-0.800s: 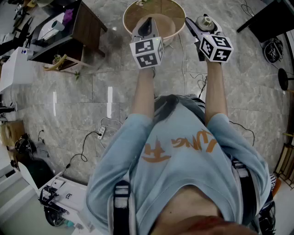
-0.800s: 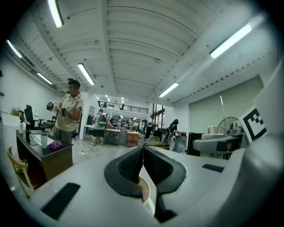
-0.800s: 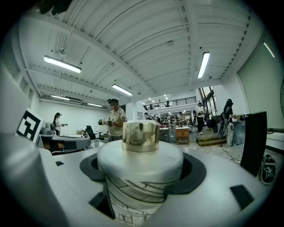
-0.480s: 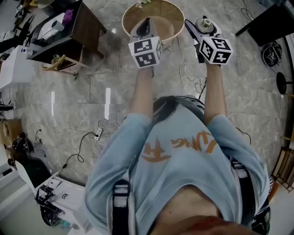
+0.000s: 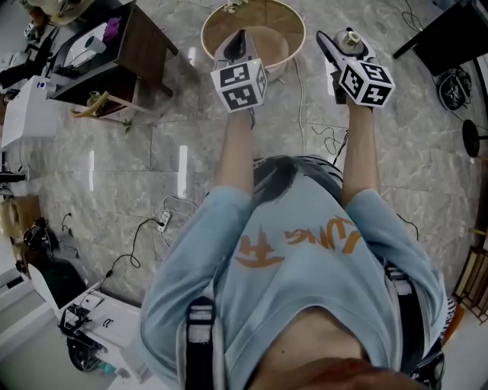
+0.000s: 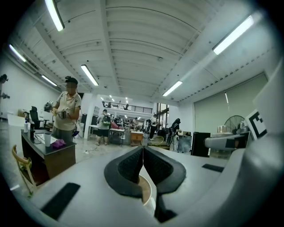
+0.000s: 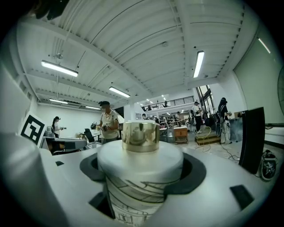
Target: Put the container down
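Observation:
My right gripper (image 5: pixel 347 47) (image 7: pixel 141 179) points level, its jaws wide and shut on a white container (image 7: pixel 140 170) with a shiny gold cap (image 7: pixel 140 135) and line drawings on its side. In the head view the container (image 5: pixel 349 38) is in the air to the right of a round wooden tub (image 5: pixel 216 17) that stands on the floor. My left gripper (image 5: pixel 238 44) (image 6: pixel 143 153) is over that tub, shut, with its black pads (image 6: pixel 128 166) meeting and nothing between them.
A dark wooden desk (image 5: pixel 145 42) with clutter stands at upper left. Cables (image 5: pixel 156 222) trail over the marble floor. Black stands (image 5: pixel 456 80) are at right. A person with a cap (image 6: pixel 66 111) and others stand farther off in the hall.
My right gripper with the container has shifted a little to the right in the head view. The left gripper has stayed over the tub.

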{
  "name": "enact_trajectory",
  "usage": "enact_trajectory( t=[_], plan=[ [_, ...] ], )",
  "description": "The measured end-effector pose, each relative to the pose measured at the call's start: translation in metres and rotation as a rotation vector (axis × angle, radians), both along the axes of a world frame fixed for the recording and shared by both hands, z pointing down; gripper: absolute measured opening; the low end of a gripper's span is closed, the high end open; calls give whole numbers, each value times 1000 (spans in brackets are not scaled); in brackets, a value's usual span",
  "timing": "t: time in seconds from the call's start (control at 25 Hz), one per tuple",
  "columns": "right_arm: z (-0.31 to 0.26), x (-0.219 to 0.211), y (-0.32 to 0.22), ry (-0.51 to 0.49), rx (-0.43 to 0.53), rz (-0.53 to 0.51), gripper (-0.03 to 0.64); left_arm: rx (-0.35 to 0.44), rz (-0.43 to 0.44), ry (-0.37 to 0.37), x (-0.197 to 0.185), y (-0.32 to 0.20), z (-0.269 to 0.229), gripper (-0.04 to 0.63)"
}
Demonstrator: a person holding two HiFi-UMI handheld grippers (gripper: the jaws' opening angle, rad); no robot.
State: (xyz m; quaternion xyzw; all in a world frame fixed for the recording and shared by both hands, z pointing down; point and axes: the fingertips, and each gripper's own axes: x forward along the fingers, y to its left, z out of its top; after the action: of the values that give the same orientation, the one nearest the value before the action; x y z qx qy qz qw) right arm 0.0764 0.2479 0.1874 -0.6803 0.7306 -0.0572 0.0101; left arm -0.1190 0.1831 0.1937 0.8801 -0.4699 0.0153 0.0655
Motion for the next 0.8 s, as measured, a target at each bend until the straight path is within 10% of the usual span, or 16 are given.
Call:
enact_trajectory(
  t=[0.8],
  plan=[
    [11,11,-47,-10,-10,-31,360,-37,-77,-4,-18,-50,12,29]
  ],
)
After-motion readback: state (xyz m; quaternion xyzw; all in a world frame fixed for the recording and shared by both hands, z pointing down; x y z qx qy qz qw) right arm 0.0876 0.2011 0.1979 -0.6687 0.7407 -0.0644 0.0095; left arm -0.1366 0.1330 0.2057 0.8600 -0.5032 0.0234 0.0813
